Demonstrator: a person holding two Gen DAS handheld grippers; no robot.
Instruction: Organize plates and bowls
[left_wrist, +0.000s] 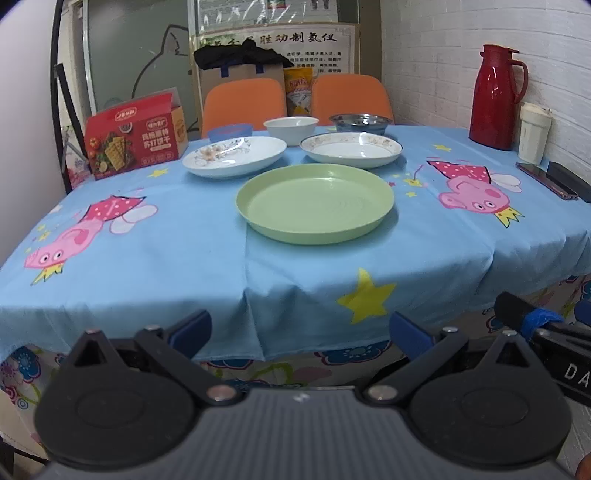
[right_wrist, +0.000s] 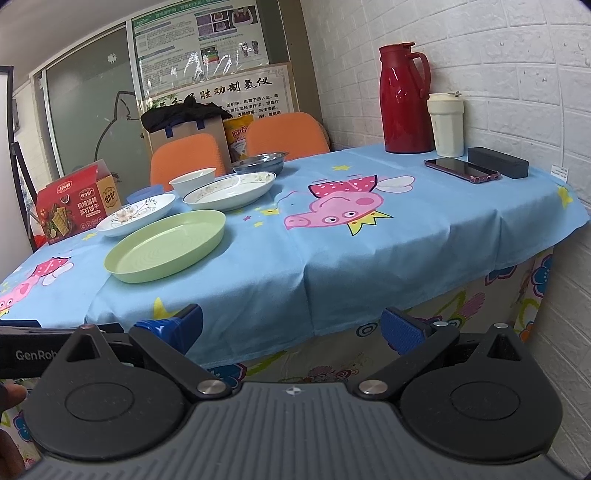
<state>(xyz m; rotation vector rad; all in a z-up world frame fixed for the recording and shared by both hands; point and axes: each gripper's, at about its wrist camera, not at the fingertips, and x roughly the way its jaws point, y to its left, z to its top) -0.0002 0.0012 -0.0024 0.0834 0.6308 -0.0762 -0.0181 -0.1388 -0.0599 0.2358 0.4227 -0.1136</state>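
Observation:
A green plate (left_wrist: 316, 201) (right_wrist: 166, 244) lies nearest on the blue tablecloth. Behind it are a floral white plate (left_wrist: 234, 156) (right_wrist: 137, 214) on the left and a gold-rimmed white plate (left_wrist: 351, 148) (right_wrist: 231, 192) on the right. Further back stand a white bowl (left_wrist: 291, 129) (right_wrist: 192, 181), a steel bowl (left_wrist: 361, 123) (right_wrist: 260, 162) and a blue bowl (left_wrist: 229, 132) (right_wrist: 146, 194). My left gripper (left_wrist: 301, 332) is open and empty before the table's front edge. My right gripper (right_wrist: 291, 326) is open and empty there too.
A red cracker box (left_wrist: 135, 136) (right_wrist: 77, 205) stands at the left. A red thermos (left_wrist: 496, 98) (right_wrist: 404, 99), a cream cup (right_wrist: 445, 125), a phone (right_wrist: 461, 169) and a black box (right_wrist: 496, 167) sit by the right wall. Two orange chairs (left_wrist: 243, 101) stand behind.

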